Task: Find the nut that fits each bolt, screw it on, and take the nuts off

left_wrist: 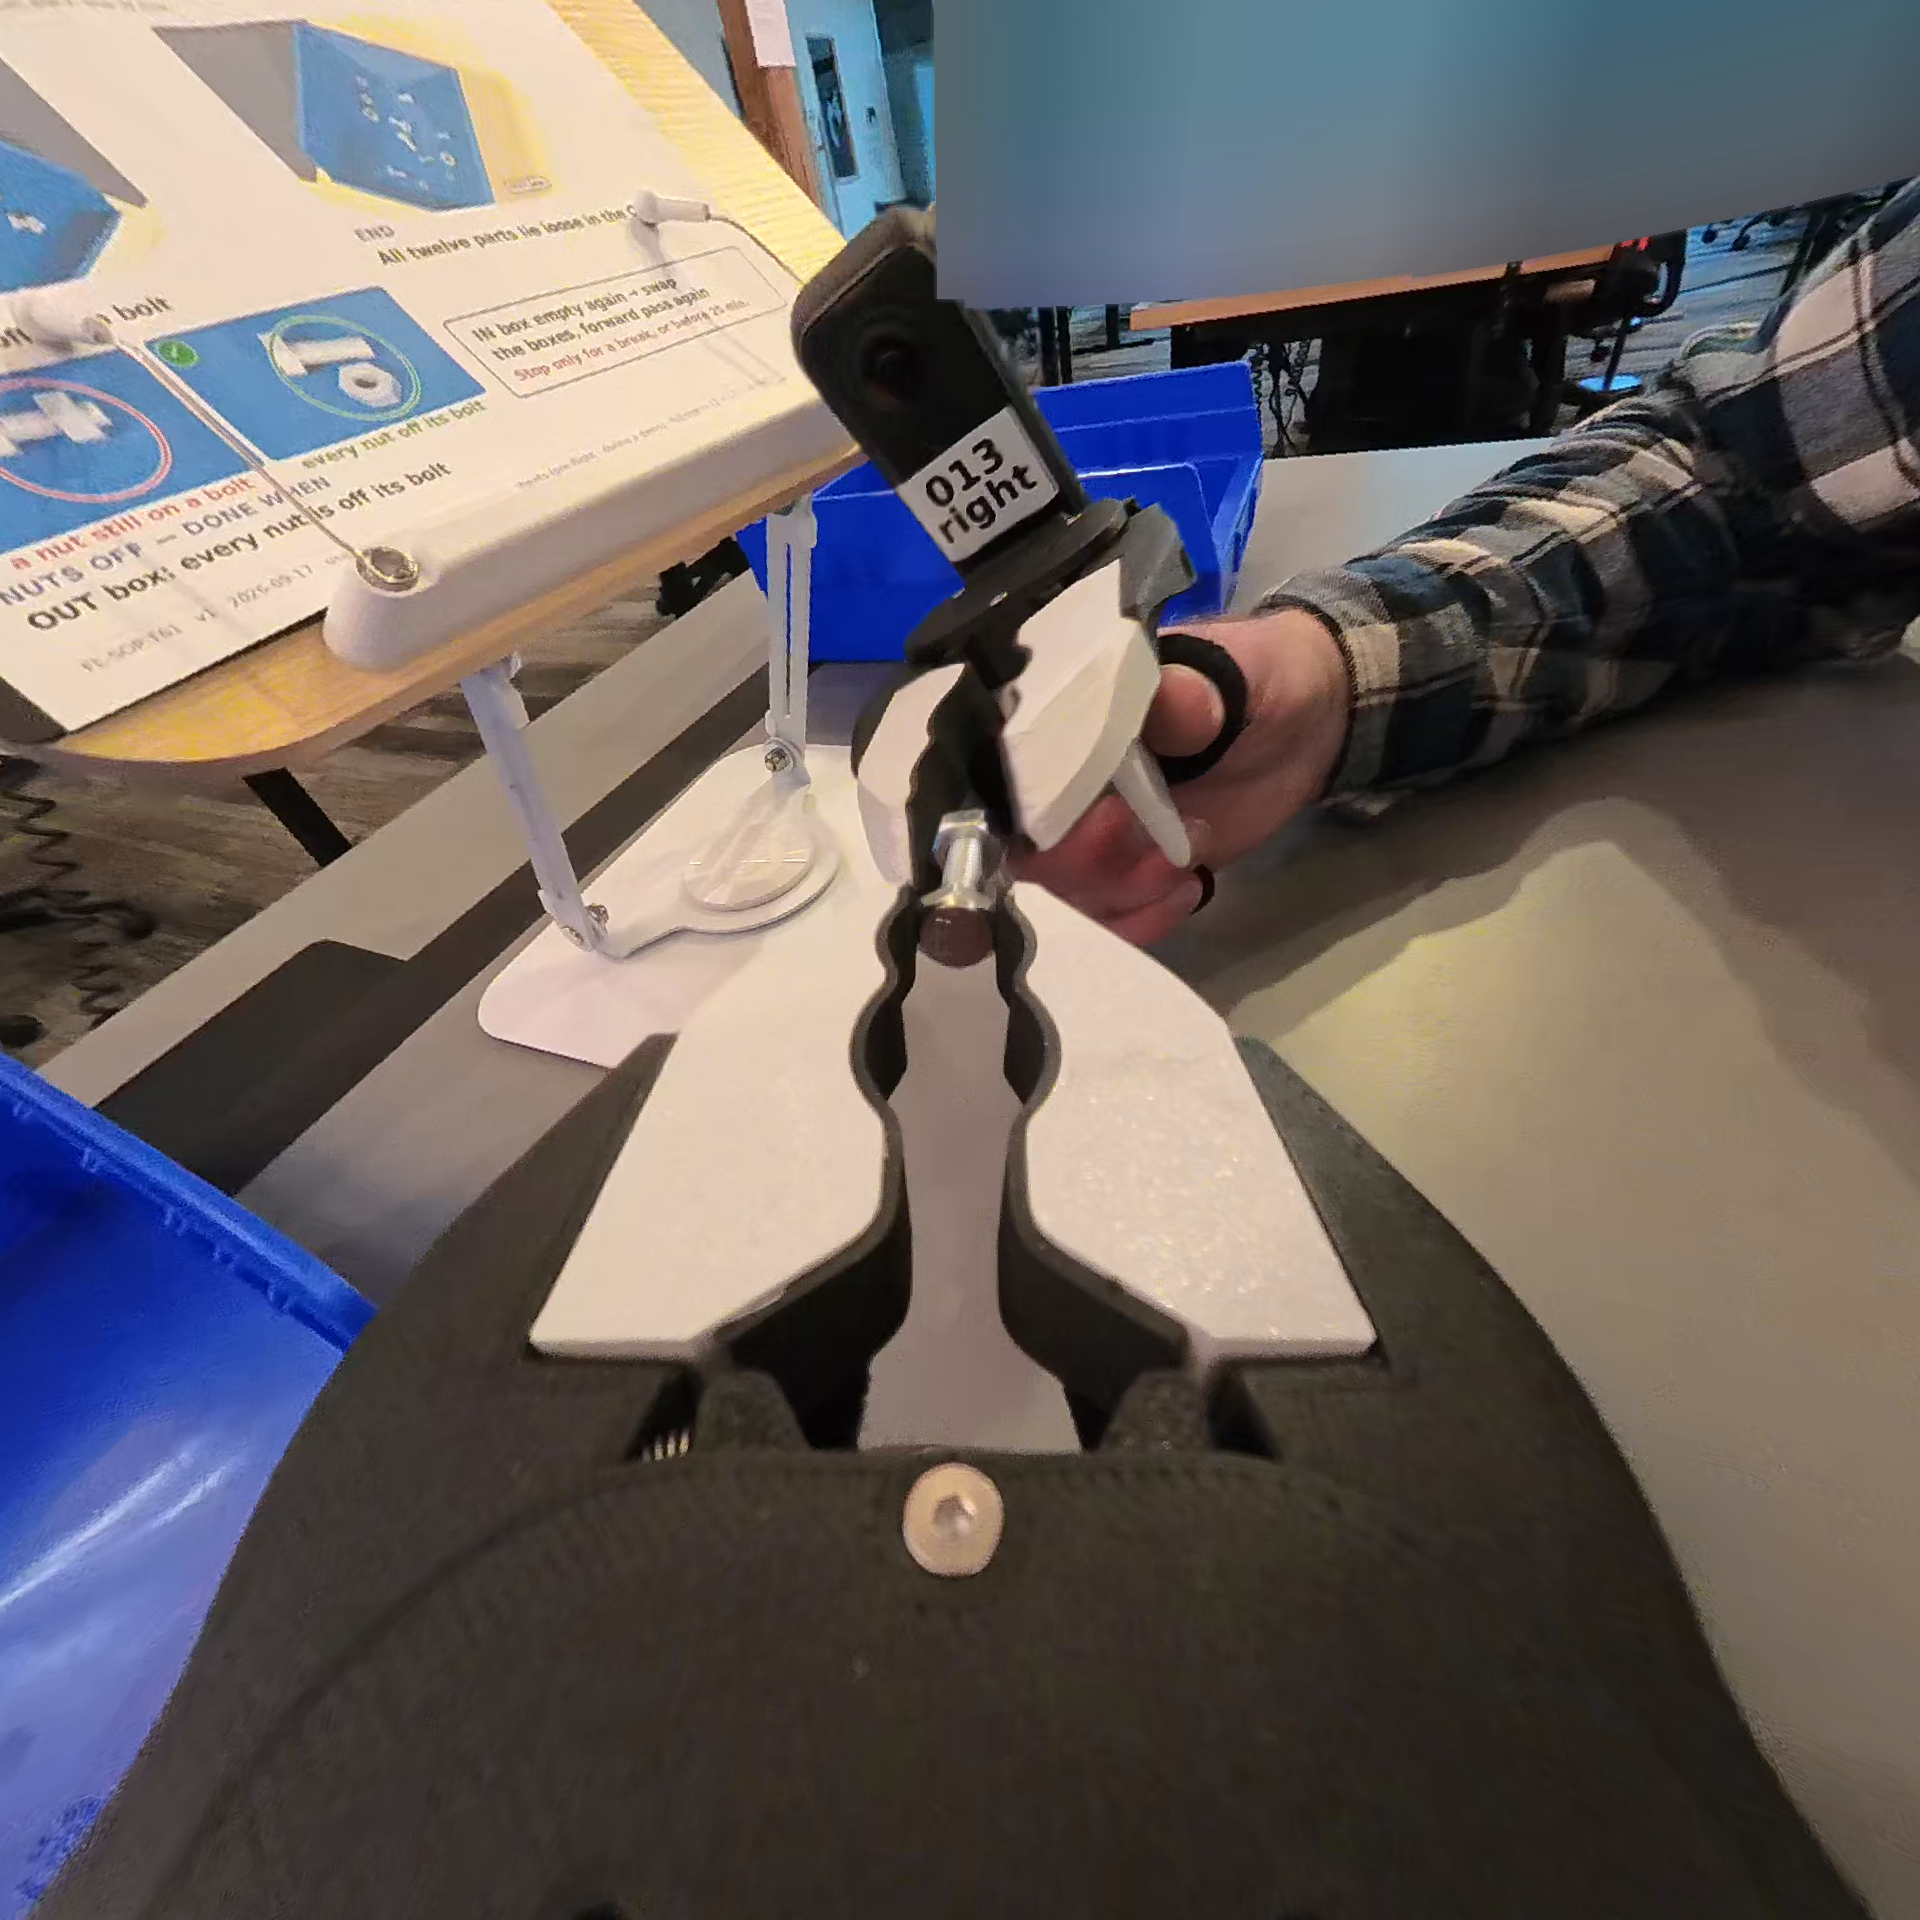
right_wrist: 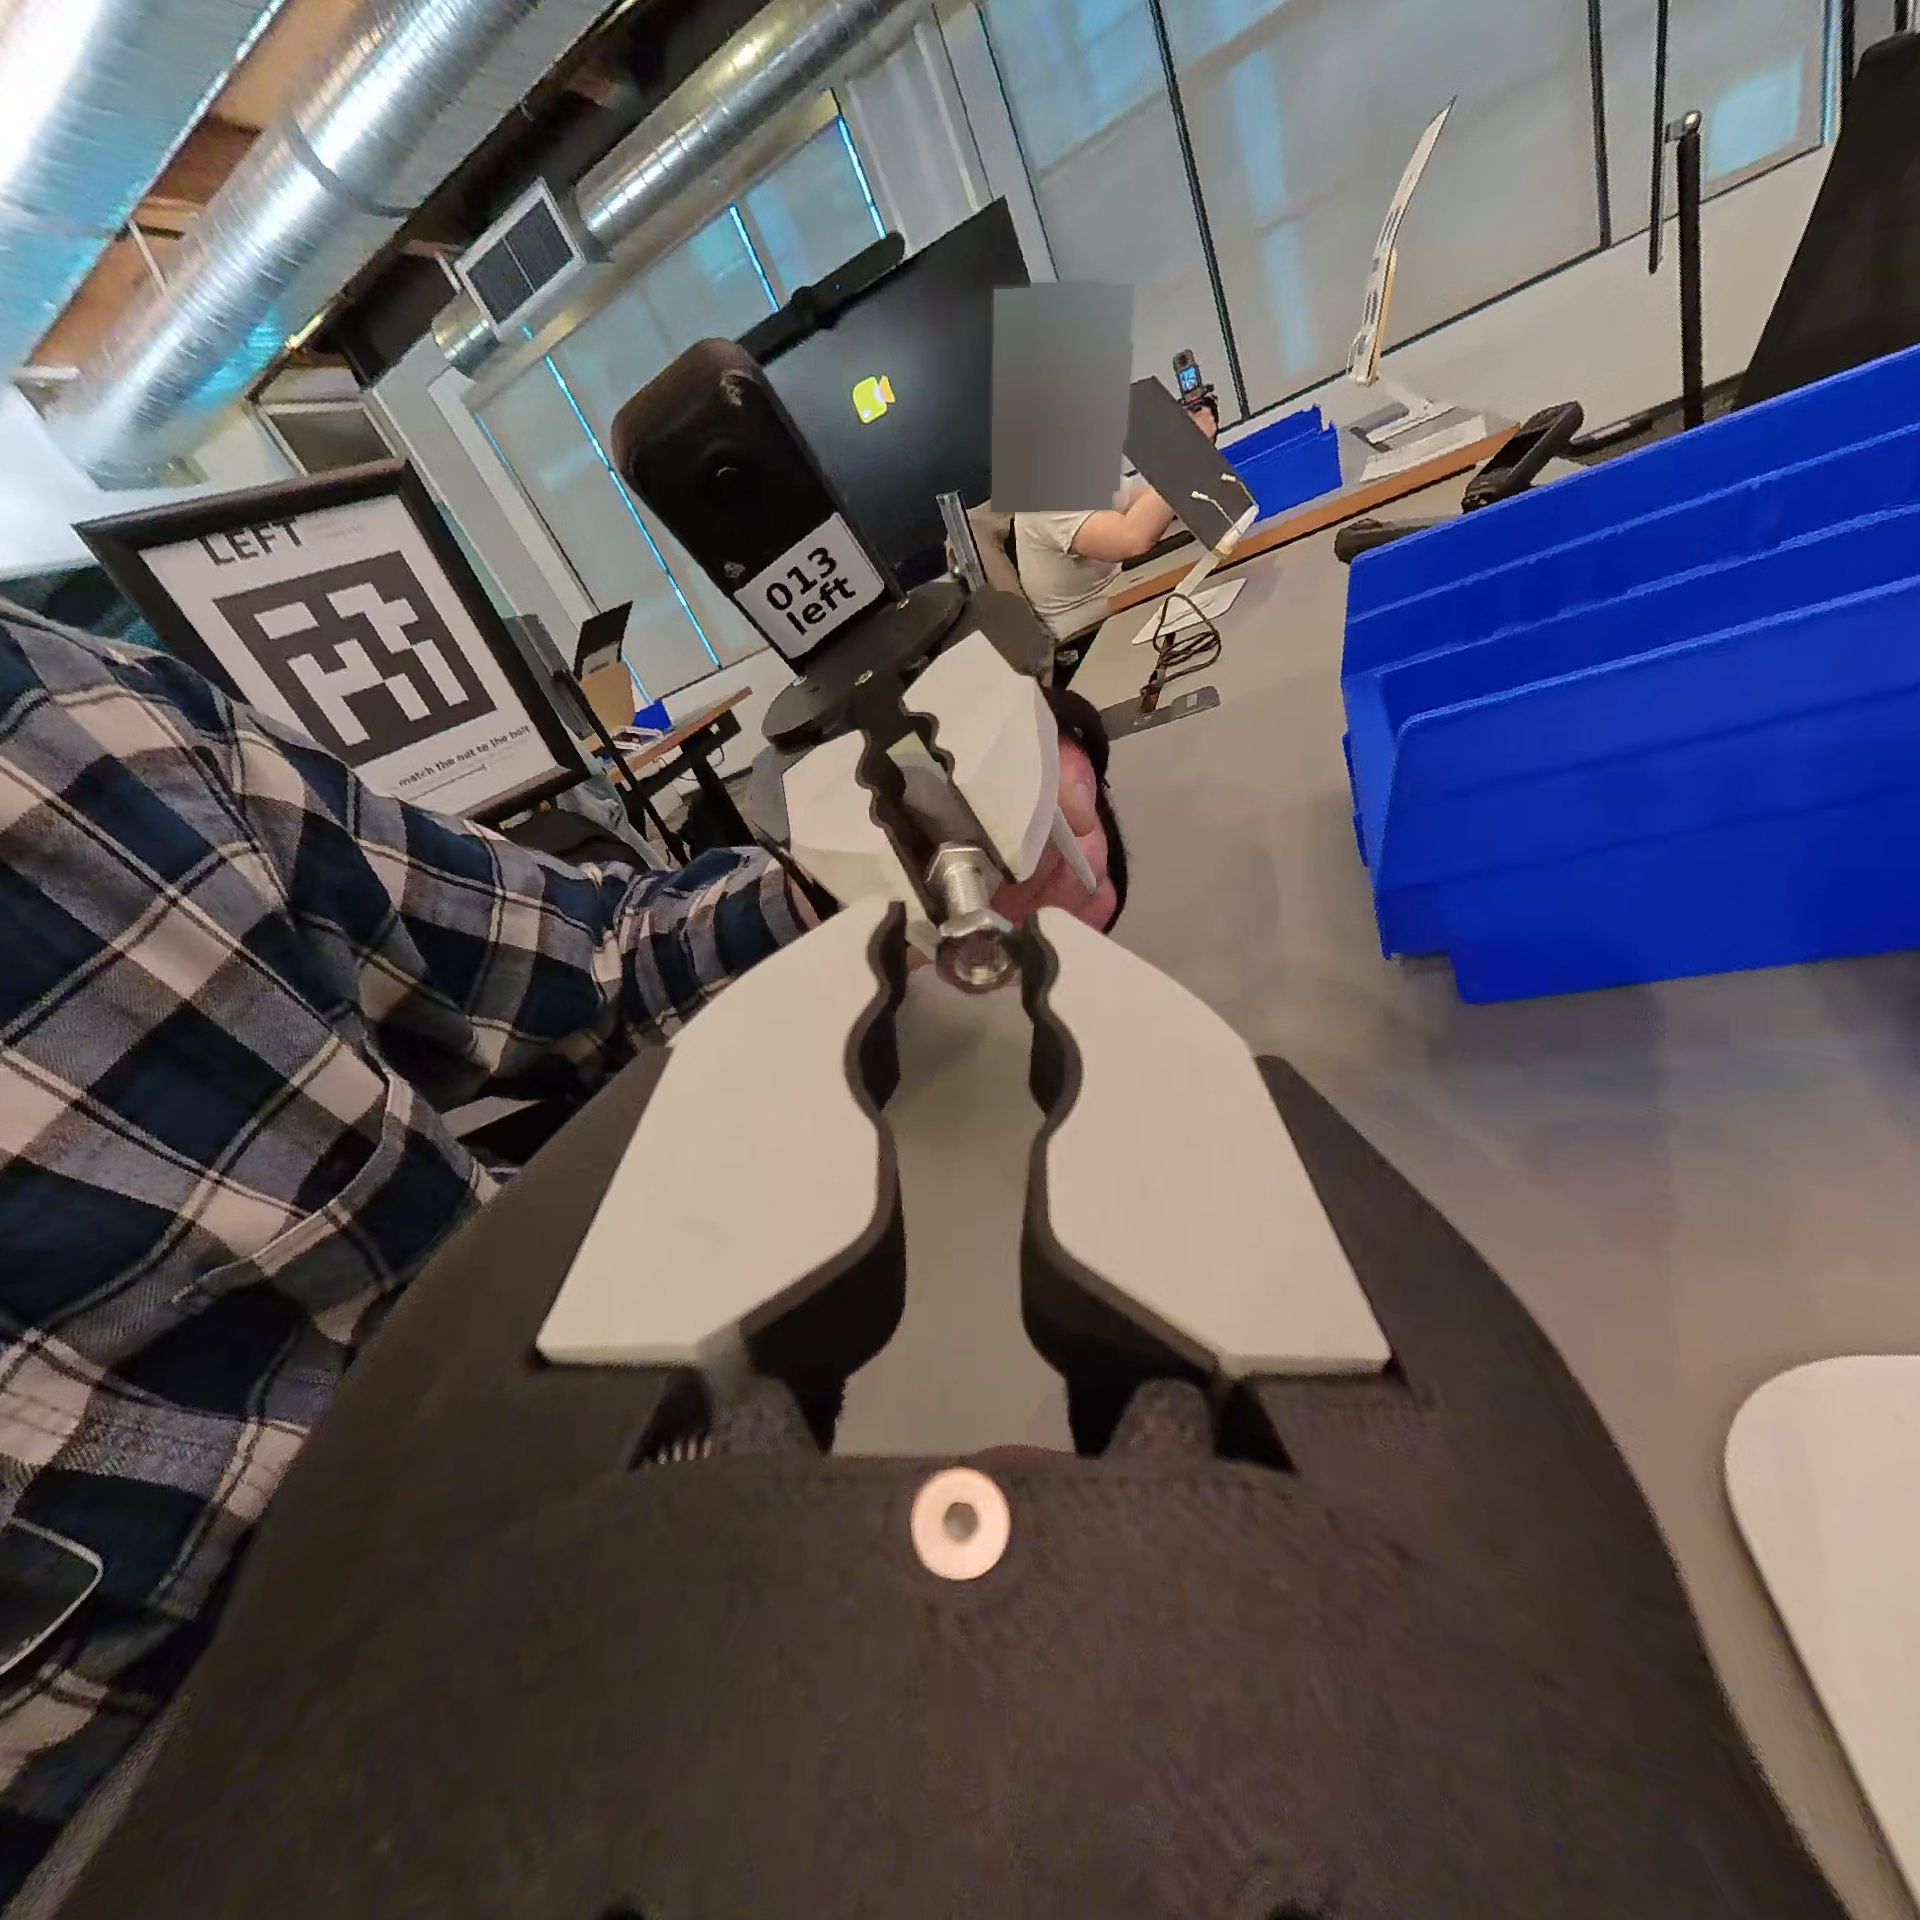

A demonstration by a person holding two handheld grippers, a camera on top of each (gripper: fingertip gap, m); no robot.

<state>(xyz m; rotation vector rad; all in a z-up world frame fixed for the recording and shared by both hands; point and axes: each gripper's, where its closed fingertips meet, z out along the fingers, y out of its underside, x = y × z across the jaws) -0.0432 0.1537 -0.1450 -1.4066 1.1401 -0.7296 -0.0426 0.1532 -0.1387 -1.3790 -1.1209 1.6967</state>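
Observation:
A silver bolt [left_wrist: 966, 868] is held in the air between the two grippers, above the grey table [left_wrist: 1558, 1195]. My left gripper [left_wrist: 954, 935] is shut on the bolt's head [left_wrist: 954, 943]. A silver nut [left_wrist: 961, 829] sits at the far end of the thread. In the right wrist view the nut [right_wrist: 977, 961] lies between the tips of my right gripper [right_wrist: 961, 951]. The right fingertip [right_wrist: 1044, 961] touches the nut, but a gap shows between the nut and the left fingertip [right_wrist: 883, 940], so this gripper is open around it. The left gripper [right_wrist: 951, 852] also shows there, on the bolt's head.
A blue bin [left_wrist: 1143, 488] stands behind the grippers and another [left_wrist: 125, 1455] at the near left. Stacked blue bins [right_wrist: 1662, 727] stand to the right. An instruction board [left_wrist: 416, 312] on a white stand [left_wrist: 644, 935] is at the left. A person's plaid sleeves [right_wrist: 260, 987] flank the grippers. My left and right fingertips are right by each other.

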